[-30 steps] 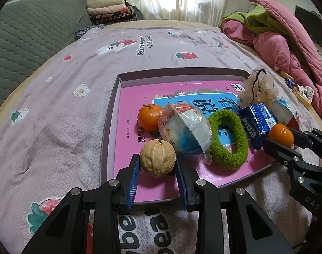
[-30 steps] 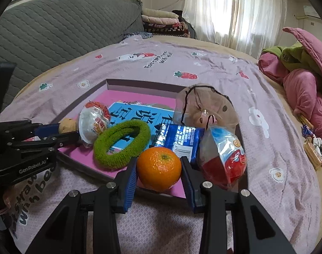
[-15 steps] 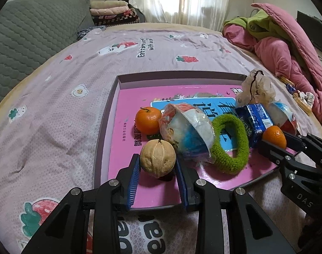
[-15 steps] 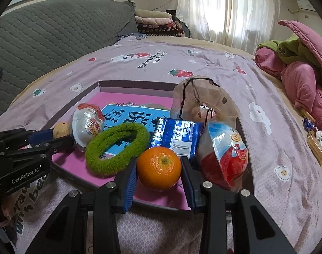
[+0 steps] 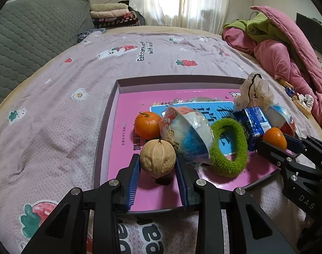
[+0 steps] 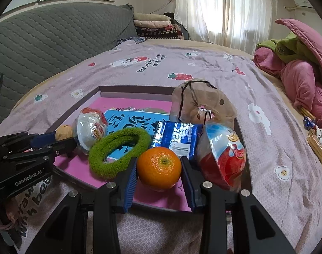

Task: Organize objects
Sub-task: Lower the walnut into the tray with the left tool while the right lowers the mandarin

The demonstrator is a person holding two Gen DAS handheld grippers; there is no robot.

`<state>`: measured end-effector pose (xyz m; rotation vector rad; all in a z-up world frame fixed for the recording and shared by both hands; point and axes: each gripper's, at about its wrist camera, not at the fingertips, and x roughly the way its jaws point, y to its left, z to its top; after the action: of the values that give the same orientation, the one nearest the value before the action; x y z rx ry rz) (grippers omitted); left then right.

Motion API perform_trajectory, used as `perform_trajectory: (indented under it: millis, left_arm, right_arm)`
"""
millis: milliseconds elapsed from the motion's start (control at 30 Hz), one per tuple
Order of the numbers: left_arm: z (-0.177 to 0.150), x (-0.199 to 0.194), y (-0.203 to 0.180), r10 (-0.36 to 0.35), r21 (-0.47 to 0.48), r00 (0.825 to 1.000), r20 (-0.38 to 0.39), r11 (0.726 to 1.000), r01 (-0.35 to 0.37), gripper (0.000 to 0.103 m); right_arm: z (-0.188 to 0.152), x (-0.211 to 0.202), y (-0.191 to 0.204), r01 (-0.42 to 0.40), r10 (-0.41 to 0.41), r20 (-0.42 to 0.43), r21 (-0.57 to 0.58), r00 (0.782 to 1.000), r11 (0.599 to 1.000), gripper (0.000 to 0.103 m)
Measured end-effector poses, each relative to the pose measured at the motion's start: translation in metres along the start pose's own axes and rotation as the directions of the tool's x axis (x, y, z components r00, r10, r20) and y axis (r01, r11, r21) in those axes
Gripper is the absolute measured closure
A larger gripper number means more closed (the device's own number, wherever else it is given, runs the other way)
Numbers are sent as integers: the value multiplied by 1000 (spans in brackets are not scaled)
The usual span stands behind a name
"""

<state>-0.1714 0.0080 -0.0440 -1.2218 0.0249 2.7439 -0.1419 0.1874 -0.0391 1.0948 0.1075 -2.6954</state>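
The left gripper [image 5: 157, 165] has its blue-padded jaws partly closed on a walnut [image 5: 157, 157], both pads pressing its sides, the nut lifted just above the pink floor of the shallow tray [image 5: 110, 105], with its shadow below it; directly beyond the jaws, touching the walnut's far side, lies a clear-wrapped capsule toy [image 5: 187, 133], and just beyond and left of the jaws sits a loose tangerine [image 5: 147, 124]; to the right of the jaws, against the capsule, lies a green fuzzy hair ring [image 5: 228, 146], and farther right a blue snack packet [image 5: 253, 122]; the right gripper [image 6: 158, 169] is likewise partly closed, its pads clamped on a second tangerine [image 6: 158, 169] held over the near edge of the tray, stem scar facing the camera; just left of these jaws the green hair ring rests on a blue printed card, touching the left pad; just beyond the fruit is the blue packet, and close against the right jaw stands a red and blue wrapped capsule [image 6: 222, 152]; behind that a sheer drawstring pouch [image 6: 200, 105] leans at the tray's far right; the tray sits on a mauve strawberry-print bedsheet [image 5: 55, 116]; a heap of pink bedding [image 6: 304, 80] lies well off to the right.
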Motion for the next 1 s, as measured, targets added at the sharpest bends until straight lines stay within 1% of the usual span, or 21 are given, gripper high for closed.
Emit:
perform_trajectory:
  millis: [300, 467, 733, 1000]
  left_arm:
    - [-2, 5, 0, 16, 12, 1000, 4, 1000, -16, 70]
    - [-2, 6, 3, 13, 5, 1000, -1, 1000, -13, 70]
    - [-2, 3, 7, 10, -11, 1000, -4, 1000, -10, 70]
    - [-2, 5, 3, 15, 0, 1000, -6, 1000, -15, 70]
  right_arm:
    - [-2, -3, 0, 2, -3, 11, 8, 1000, 1000, 63]
    - [-2, 1, 0, -3, 3, -6, 11, 1000, 1000, 63]
    - [-3, 1, -3, 8, -8, -7, 24, 1000, 1000, 63]
    - [-4, 2, -5, 4, -4, -16, 30, 1000, 1000, 63]
